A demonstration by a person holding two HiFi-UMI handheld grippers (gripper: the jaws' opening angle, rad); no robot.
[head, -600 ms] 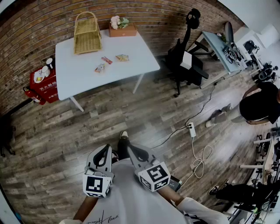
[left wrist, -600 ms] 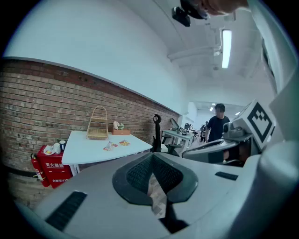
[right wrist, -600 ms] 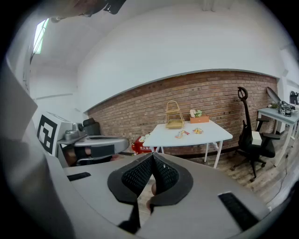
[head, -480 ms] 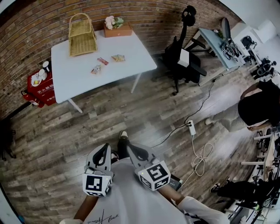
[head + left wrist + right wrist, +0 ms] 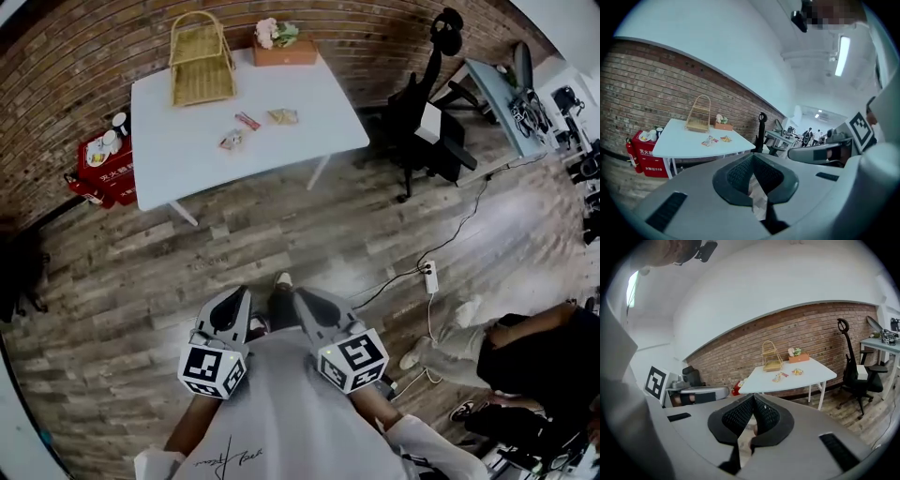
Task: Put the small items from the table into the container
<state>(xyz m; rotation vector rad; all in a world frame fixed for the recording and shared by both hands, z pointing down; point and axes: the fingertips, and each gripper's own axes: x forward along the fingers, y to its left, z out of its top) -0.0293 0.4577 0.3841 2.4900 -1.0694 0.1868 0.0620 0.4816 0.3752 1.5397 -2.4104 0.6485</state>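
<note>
Both claws, the left gripper (image 5: 238, 296) and the right gripper (image 5: 306, 296), sit side by side with jaws pressed fully together on nothing, aimed across the wooden plank floor (image 5: 141, 272) at the white rectangular table (image 5: 178, 164) well ahead. Far beyond the jaw tips lie three small wrapped items: a pale packet (image 5: 232, 141), a slim red packet (image 5: 248, 120) whose long axis slants across the tabletop, and a yellowish packet (image 5: 283, 116). Further off, ahead and left of them, stands the woven yellow wicker basket (image 5: 200, 64), its long side running away from the claws toward the brick wall (image 5: 94, 56).
</note>
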